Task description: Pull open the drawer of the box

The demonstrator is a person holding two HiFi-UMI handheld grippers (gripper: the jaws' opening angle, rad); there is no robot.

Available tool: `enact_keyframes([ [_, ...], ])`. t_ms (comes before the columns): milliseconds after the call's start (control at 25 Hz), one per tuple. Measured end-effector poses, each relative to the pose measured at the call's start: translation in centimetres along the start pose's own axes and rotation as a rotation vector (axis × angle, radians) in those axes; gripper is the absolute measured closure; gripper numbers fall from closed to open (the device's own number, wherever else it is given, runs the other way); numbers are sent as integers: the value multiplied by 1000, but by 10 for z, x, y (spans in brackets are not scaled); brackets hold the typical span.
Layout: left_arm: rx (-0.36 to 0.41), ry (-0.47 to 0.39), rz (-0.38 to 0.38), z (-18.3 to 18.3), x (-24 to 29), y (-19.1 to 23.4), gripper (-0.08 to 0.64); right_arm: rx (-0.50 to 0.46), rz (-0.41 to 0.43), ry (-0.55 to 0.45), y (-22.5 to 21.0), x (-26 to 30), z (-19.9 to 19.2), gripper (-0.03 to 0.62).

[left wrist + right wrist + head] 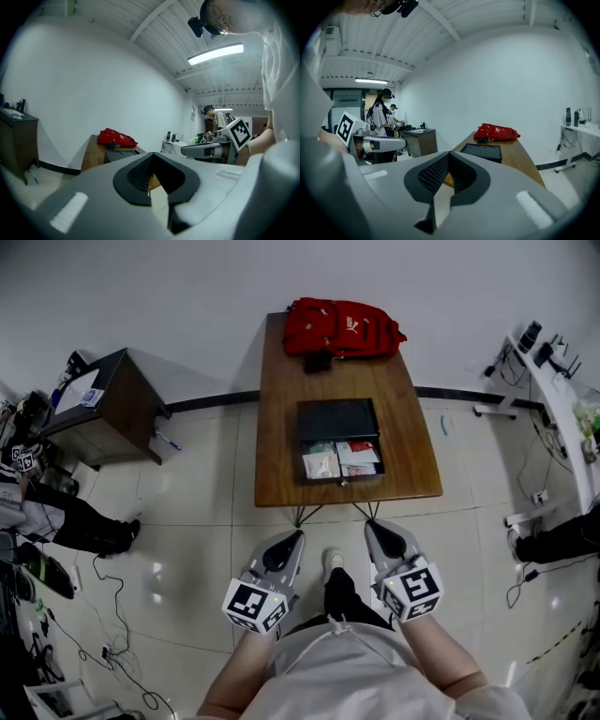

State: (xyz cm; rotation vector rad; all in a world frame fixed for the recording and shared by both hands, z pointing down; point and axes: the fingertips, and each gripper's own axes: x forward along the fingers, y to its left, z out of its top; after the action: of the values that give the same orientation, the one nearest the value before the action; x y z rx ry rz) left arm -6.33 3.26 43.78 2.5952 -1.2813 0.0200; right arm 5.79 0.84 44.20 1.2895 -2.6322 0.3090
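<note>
1. The box (337, 418) sits on the middle of the desk (279, 437), with its dark lid facing up.
2. Its drawer (342, 463) stands open on the side toward the desk's near edge. The drawer front lies just short of that edge.
3. White and red packets lie in the open drawer.
4. A red bag (342, 327) lies at the desk's far edge, against the wall. A small dark thing (317, 362) lies just in front of it.
5. The left gripper (294, 538) is clenched on nothing. It is held off the desk, below the near edge and close to the person's body.
6. The right gripper (372, 528) is likewise clenched and empty. It is beside the left one, and both point at the desk.
7. A dark cabinet (108, 399) stands on the floor, well left of the desk.
</note>
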Motion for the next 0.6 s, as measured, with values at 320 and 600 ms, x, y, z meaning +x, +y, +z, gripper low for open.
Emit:
enact_keyframes([
  [320, 12, -8, -45, -8, -51, -47, 565, 26, -22, 1, 43, -53, -22, 586],
  [600, 19, -31, -17, -3, -68, -56, 565, 4, 14, -15, 62, -64, -19, 586],
])
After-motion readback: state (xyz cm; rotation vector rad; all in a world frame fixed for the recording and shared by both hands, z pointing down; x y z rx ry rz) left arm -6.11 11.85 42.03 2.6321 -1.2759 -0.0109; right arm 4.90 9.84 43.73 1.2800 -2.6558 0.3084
